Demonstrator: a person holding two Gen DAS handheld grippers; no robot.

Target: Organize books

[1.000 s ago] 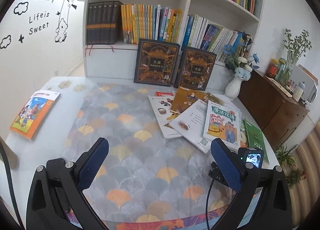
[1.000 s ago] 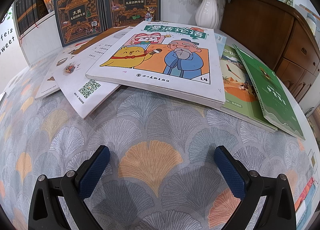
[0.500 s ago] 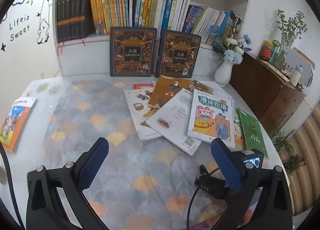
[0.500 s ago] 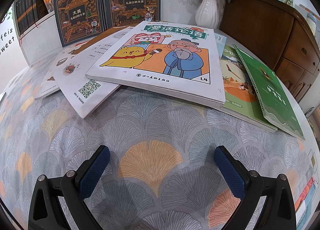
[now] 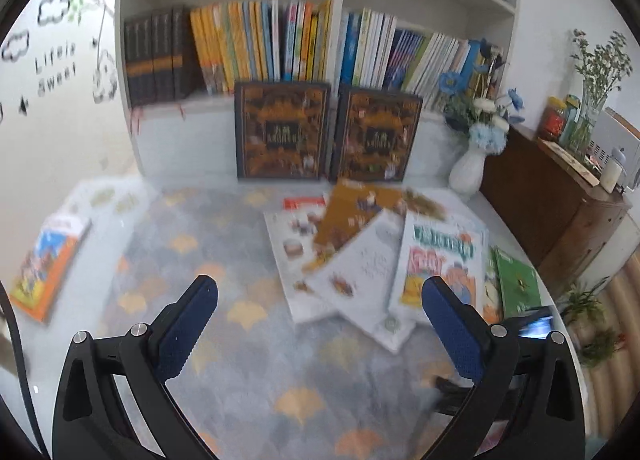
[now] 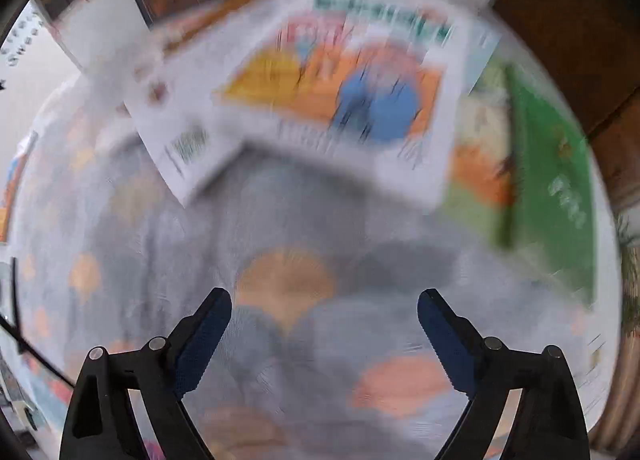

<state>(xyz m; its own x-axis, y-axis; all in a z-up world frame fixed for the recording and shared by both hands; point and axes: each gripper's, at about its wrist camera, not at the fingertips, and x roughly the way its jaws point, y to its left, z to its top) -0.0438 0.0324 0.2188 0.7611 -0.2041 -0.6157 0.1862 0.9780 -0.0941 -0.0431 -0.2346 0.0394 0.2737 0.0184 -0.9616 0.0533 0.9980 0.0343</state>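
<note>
Several thin picture books lie fanned out on the patterned tablecloth (image 5: 248,344). Topmost is a white book with a cartoon cover (image 5: 440,260), blurred in the right wrist view (image 6: 344,99). A green book (image 6: 556,163) lies to its right. A white booklet with a code (image 6: 188,147) pokes out at its left. My left gripper (image 5: 318,292) hovers open over bare cloth, short of the pile. My right gripper (image 6: 324,302) points steeply down at the cloth just before the cartoon book; its jaws are closing with nothing between them.
Two dark ornate books (image 5: 282,131) lean against the white bookshelf (image 5: 340,19) at the table's back. An orange book (image 5: 44,264) lies alone at the far left. A white vase (image 5: 466,173) stands at the back right beside a wooden cabinet (image 5: 552,211).
The left view slid across the table, so the book pile sits more central. The right gripper lifted and tipped downward, blurring its view, and its jaws narrowed slightly.
</note>
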